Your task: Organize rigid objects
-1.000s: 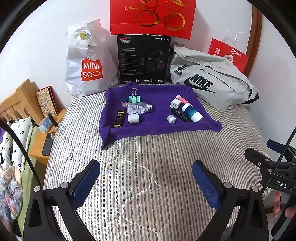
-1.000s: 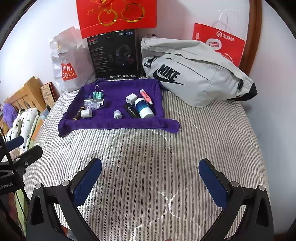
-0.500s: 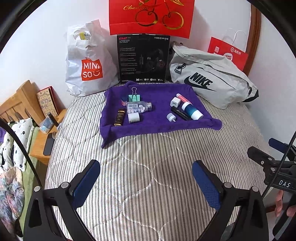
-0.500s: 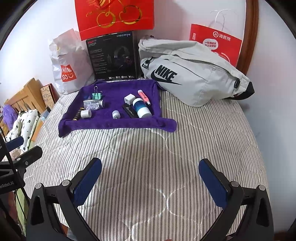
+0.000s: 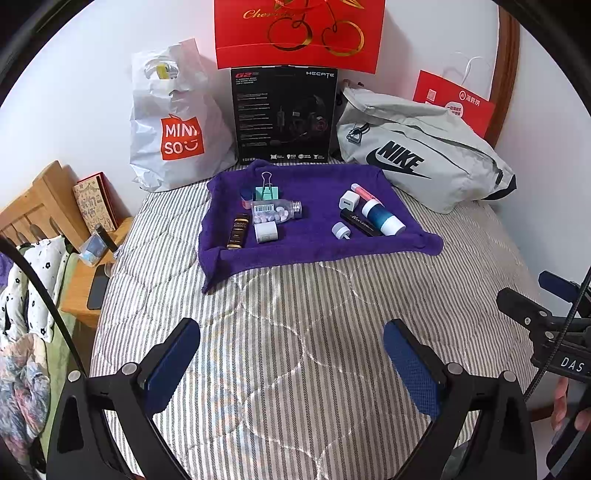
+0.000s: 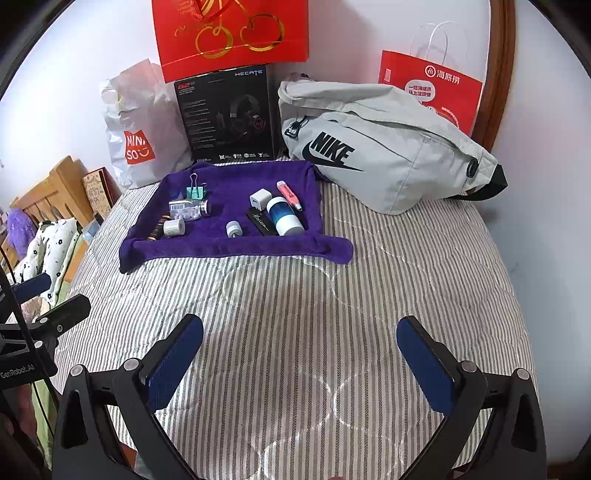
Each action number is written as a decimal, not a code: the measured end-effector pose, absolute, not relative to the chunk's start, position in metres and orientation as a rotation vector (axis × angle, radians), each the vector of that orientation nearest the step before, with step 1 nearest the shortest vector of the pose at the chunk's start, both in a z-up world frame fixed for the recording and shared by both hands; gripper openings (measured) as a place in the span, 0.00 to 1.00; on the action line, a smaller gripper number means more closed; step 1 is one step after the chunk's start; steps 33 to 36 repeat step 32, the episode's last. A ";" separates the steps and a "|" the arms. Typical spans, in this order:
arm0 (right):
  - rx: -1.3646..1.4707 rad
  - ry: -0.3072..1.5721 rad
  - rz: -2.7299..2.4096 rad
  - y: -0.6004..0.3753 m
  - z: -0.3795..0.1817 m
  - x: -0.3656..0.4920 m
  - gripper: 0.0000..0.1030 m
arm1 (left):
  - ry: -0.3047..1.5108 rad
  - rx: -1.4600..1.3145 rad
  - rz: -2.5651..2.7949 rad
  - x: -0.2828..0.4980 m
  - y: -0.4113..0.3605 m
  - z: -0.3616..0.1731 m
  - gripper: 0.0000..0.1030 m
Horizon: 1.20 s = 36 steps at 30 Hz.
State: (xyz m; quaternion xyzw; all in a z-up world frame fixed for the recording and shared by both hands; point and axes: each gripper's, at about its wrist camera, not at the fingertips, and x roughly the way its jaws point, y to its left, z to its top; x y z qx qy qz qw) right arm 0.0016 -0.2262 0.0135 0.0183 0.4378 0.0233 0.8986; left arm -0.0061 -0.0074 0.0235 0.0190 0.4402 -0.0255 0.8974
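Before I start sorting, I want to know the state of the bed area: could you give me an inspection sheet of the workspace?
Surface: striped quilt on a bed, with a purple towel spread at the far end.
Job's things: all on the towel: binder clip, pill bottle, dark tube, white jar, white charger, pink marker, blue-and-white bottle, black case, small grey cap.
Clutter: Miniso bag, headset box, Nike bag, red gift bags against the wall.
Grippers: left gripper and right gripper both open, empty, above the quilt.
Cables: black cable at the left edge.
Surroundings: wooden bedside shelf with a phone.
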 end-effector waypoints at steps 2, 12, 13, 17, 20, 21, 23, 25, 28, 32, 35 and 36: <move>0.038 0.907 0.047 -0.227 0.014 0.001 1.00 | 0.910 0.041 -0.051 -0.006 -0.007 0.023 0.98; 0.034 0.904 0.049 -0.227 0.015 0.001 1.00 | 0.910 0.042 -0.054 -0.006 -0.005 0.023 0.98; 0.033 0.904 0.049 -0.227 0.015 0.001 1.00 | 0.910 0.043 -0.055 -0.007 -0.005 0.022 0.98; 0.030 0.905 0.048 -0.226 0.016 0.001 1.00 | 0.911 0.037 -0.052 -0.007 -0.005 0.022 0.98; 0.027 0.907 0.048 -0.225 0.015 0.001 1.00 | 0.912 0.038 -0.051 -0.007 -0.005 0.022 0.98; 0.027 0.907 0.049 -0.225 0.015 0.001 1.00 | 0.912 0.037 -0.050 -0.007 -0.004 0.021 0.98; 0.026 0.908 0.050 -0.225 0.015 0.001 1.00 | 0.912 0.035 -0.051 -0.007 -0.004 0.021 0.98; 0.026 0.906 0.048 -0.225 0.015 0.001 1.00 | 0.913 0.036 -0.051 -0.006 -0.003 0.021 0.98; 0.027 0.905 0.047 -0.225 0.015 0.002 1.00 | 0.910 0.038 -0.050 -0.007 -0.004 0.021 0.99; 0.025 0.907 0.046 -0.224 0.015 0.002 1.00 | 0.888 0.029 -0.044 -0.007 -0.004 0.024 1.00; 0.025 0.907 0.046 -0.224 0.015 0.002 1.00 | 0.888 0.029 -0.044 -0.007 -0.004 0.024 1.00; 0.025 0.907 0.046 -0.224 0.015 0.002 1.00 | 0.888 0.029 -0.044 -0.007 -0.004 0.024 1.00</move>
